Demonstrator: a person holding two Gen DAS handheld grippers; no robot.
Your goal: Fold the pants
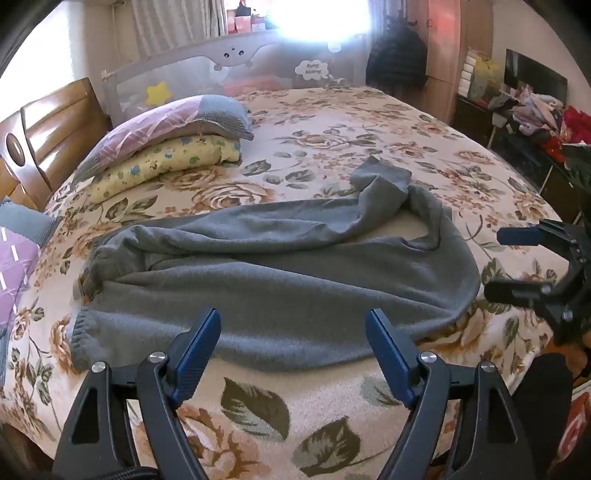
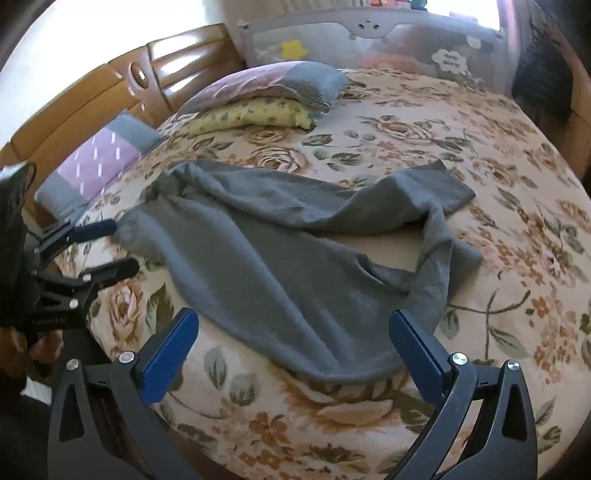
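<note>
Left gripper spread wide, empty, over grey pants; right gripper likewise wide, empty.

Bedroom interior: bed with floral bedspread, wooden headboard, stacked pillows, grey mesh bed rail, bright curtained window, and cluttered dark side table by the wall
</note>
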